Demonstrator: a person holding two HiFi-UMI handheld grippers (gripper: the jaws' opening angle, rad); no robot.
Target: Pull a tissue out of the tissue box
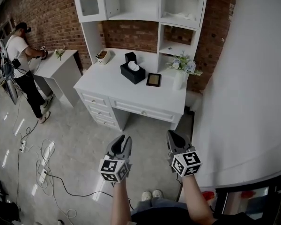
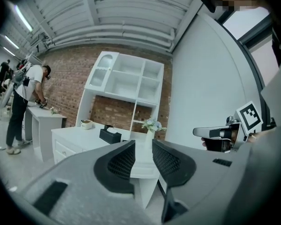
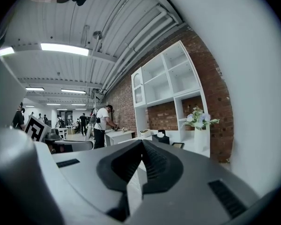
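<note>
A black tissue box [image 1: 132, 72] with a white tissue [image 1: 133, 66] sticking up stands on the white desk [image 1: 131, 92], far ahead of both grippers. The left gripper view shows the box [image 2: 110, 136] small and distant; in the right gripper view the box [image 3: 160, 137] is also far off. My left gripper [image 1: 122, 138] is held over the floor in front of the desk, its jaws a little apart with nothing between them [image 2: 144, 144]. Beside it, my right gripper [image 1: 174, 135] has its jaw tips touching, empty [image 3: 142, 142].
On the desk stand a vase of flowers [image 1: 180, 74], a small picture frame [image 1: 153, 79] and a little basket [image 1: 103, 56]. A person [image 1: 23, 64] works at a side table [image 1: 56, 64] on the left. Cables [image 1: 42, 165] lie on the floor. A white wall [image 1: 253, 102] rises at right.
</note>
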